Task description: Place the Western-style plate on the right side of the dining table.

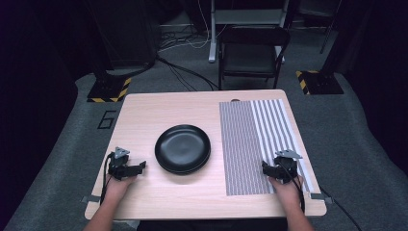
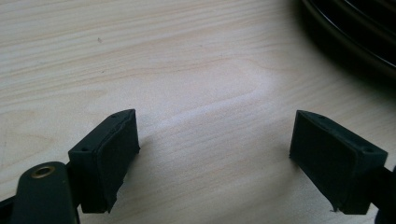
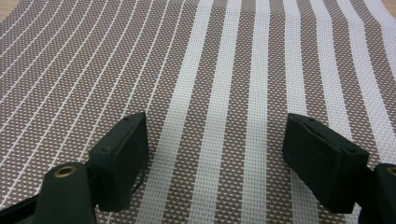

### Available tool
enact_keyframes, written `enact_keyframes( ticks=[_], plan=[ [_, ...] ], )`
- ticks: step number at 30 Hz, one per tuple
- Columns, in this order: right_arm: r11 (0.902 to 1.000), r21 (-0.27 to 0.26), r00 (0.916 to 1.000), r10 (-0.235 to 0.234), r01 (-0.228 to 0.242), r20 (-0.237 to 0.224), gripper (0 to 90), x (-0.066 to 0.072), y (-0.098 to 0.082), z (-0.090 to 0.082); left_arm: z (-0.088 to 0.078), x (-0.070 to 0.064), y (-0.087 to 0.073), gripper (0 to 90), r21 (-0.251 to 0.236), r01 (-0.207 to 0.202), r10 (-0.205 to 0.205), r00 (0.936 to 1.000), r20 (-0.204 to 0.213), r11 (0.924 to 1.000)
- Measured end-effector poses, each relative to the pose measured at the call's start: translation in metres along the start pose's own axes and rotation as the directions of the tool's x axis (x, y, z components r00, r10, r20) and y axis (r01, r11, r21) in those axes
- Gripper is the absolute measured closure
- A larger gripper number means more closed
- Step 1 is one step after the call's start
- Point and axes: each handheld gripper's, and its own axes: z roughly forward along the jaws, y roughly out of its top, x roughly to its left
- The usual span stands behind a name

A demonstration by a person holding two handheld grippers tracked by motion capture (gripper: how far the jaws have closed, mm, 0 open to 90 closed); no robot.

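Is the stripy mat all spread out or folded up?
Spread out. The stripy mat lies flat on the table, its stripes running unbroken from front to back, with no fold showing. The right hand-held gripper rests on it.

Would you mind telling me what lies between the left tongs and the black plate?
Nothing: bare wooden table separates the left tongs from the black plate, seen in the high view.

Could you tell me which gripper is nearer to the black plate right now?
Left. The left gripper sits just beside the black plate, apart from it; the right gripper rests farther off on the striped placemat.
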Motion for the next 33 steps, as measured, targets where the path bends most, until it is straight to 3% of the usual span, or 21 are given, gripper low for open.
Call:
enact_keyframes(
  ticks=[28, 33],
  plan=[
    [1.0, 0.003, 0.9999, 0.008, -0.008, 0.006, 21.8, 0.0012, 0.0005, 0.0002, -0.0006, -0.0026, 0.0001, 20.2, -0.009, 0.009, -0.009, 0.9999, -0.012, 0.9999],
    [1.0, -0.001, 1.0, 0.004, -0.004, 0.007, 21.8, 0.0011, 0.0006, 0.0006, -0.0026, -0.0034, -0.002, 24.8, -0.021, 0.019, -0.02, 0.9996, -0.018, 0.9996]
  ],
)
